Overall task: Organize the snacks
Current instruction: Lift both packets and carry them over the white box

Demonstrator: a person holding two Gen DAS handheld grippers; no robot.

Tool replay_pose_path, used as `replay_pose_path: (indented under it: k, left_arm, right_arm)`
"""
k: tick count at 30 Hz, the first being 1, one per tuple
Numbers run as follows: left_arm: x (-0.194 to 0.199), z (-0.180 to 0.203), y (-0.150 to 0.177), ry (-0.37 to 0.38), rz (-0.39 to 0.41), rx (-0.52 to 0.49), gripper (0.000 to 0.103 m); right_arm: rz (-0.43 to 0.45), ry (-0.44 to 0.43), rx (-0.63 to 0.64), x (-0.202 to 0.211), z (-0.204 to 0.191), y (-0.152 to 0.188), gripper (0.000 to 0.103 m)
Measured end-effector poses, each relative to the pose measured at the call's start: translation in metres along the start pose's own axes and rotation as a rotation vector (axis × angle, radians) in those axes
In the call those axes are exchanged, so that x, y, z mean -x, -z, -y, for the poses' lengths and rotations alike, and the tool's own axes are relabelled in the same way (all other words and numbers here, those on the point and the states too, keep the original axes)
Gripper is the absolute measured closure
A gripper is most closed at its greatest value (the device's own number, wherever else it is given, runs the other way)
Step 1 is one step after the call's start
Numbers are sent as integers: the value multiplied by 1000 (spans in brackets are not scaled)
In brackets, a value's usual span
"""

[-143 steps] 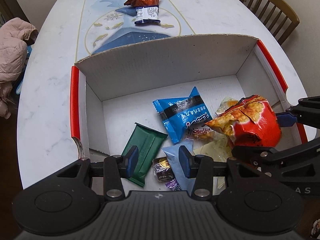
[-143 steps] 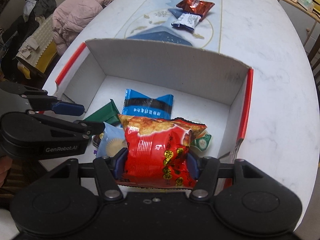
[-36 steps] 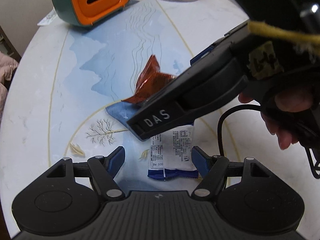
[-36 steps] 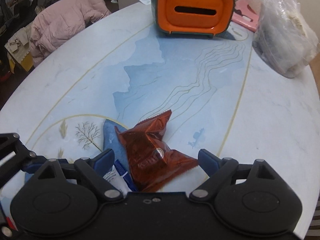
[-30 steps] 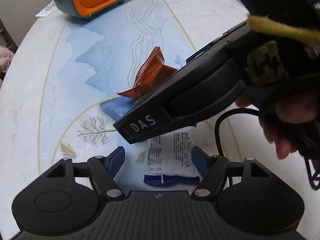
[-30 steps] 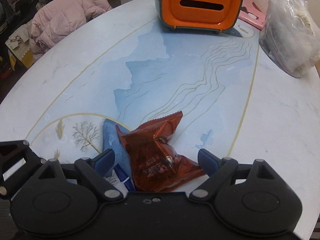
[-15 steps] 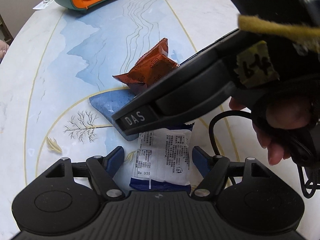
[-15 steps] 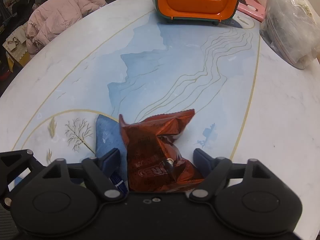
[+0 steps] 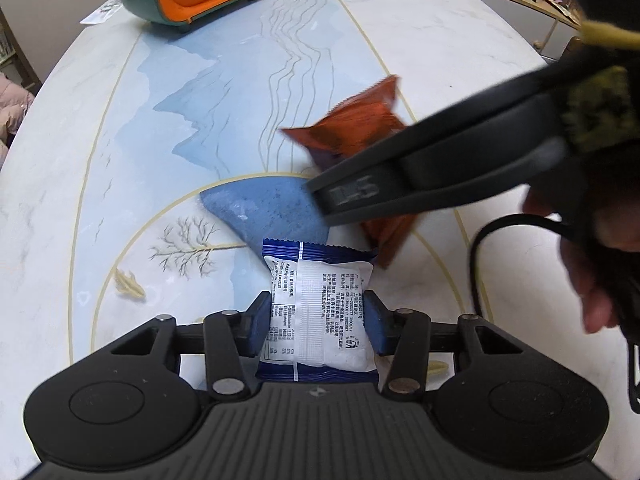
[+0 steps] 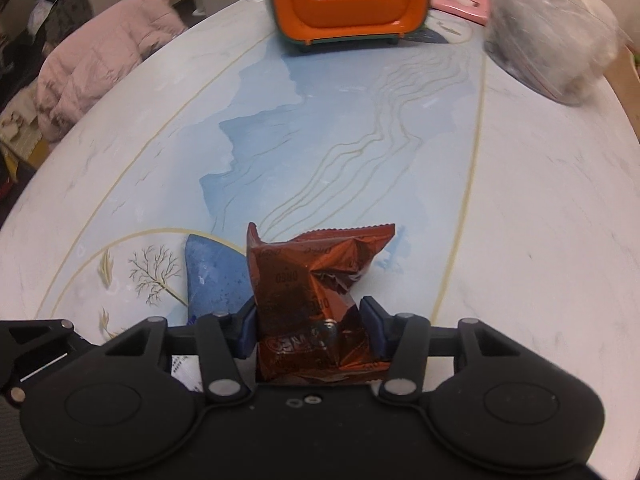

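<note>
A white-and-blue snack packet (image 9: 320, 300) lies on the painted table (image 9: 100, 184), with my left gripper (image 9: 318, 320) around it. Its jaws are closing and both blue pads (image 9: 258, 320) press the packet's sides. In the right wrist view, a crinkled red-brown snack packet (image 10: 316, 276) stands between the jaws of my right gripper (image 10: 310, 332). These jaws are closing too, and the pads (image 10: 372, 330) squeeze the packet's lower half. From the left wrist view the same red-brown packet (image 9: 356, 124) shows just beyond the white one, partly hidden behind the right gripper's black body.
An orange-and-green box (image 10: 348, 0) stands at the table's far end, beside a clear plastic bag (image 10: 552, 32) of goods. A pink jacket (image 10: 96, 68) lies off the table's left edge. A person's hand (image 9: 592, 280) and a black cable (image 9: 480, 248) are at the right.
Both pairs of jaws have narrowed from wide apart to touching their packets. The red-brown packet has shifted right and crumpled between the right pads. The left gripper has stayed in place.
</note>
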State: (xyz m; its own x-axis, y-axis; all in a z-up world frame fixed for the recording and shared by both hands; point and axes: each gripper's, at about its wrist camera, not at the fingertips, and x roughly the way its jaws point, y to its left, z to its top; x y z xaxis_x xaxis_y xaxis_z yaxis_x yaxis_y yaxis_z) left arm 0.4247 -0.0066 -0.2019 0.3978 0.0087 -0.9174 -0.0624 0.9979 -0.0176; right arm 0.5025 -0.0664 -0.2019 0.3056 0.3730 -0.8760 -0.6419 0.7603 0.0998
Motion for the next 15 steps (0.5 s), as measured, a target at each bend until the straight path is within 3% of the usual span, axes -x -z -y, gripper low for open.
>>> replay_pose_path:
  k: [15]
  left_arm:
    - [46, -19, 1, -14, 49, 55, 56]
  right_arm:
    - [36, 23, -171, 57, 19, 29, 53]
